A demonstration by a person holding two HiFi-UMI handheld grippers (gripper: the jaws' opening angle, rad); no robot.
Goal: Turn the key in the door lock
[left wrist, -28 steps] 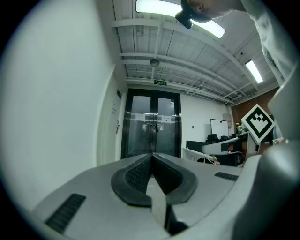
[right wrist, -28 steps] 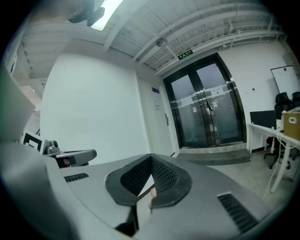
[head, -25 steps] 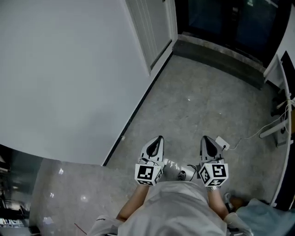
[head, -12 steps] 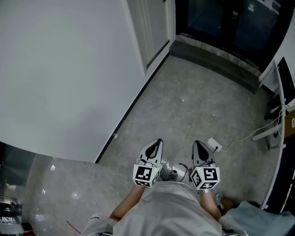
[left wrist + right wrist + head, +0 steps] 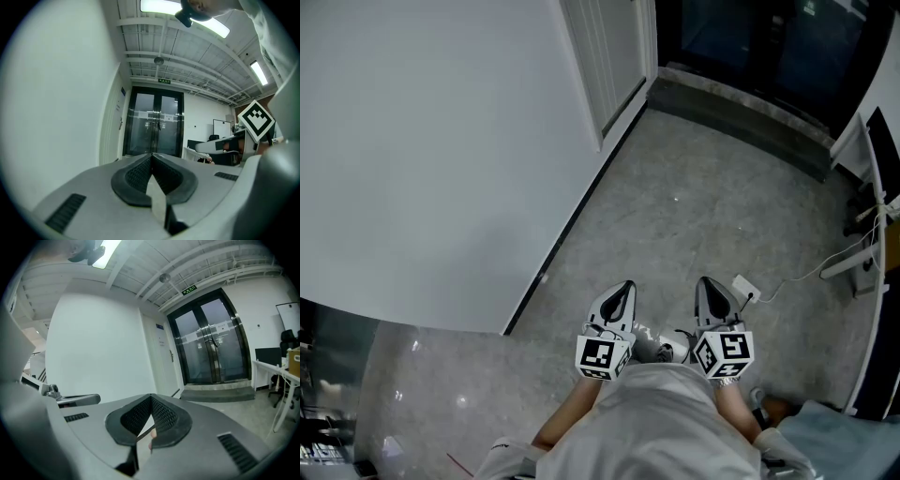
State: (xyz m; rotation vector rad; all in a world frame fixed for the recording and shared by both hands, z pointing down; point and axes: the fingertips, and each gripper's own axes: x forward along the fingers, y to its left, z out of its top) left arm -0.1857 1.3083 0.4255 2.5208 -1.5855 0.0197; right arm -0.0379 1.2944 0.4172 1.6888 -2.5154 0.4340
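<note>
My left gripper [image 5: 624, 285] and right gripper [image 5: 704, 281] are held side by side close to the person's body, over the grey floor and pointing forward. Both are shut with nothing between the jaws; the ribbed pads [image 5: 140, 172] meet in the left gripper view, and the pads [image 5: 161, 414] meet in the right gripper view. The white door [image 5: 614, 47] stands well ahead in the left wall. Its lever handle [image 5: 171, 355] shows small in the right gripper view, as does the handle [image 5: 120, 123] in the left gripper view. No key shows in any view.
A long white wall [image 5: 422, 141] runs along the left. Dark glass double doors [image 5: 211, 341] behind a raised threshold [image 5: 741, 108] close the far end. A white power strip [image 5: 744, 289] with a cable lies on the floor at the right, near desk legs [image 5: 862, 258].
The right gripper has drifted slightly left, nearer the left one. Both stay shut and close to the body. The head view has swayed a little.
</note>
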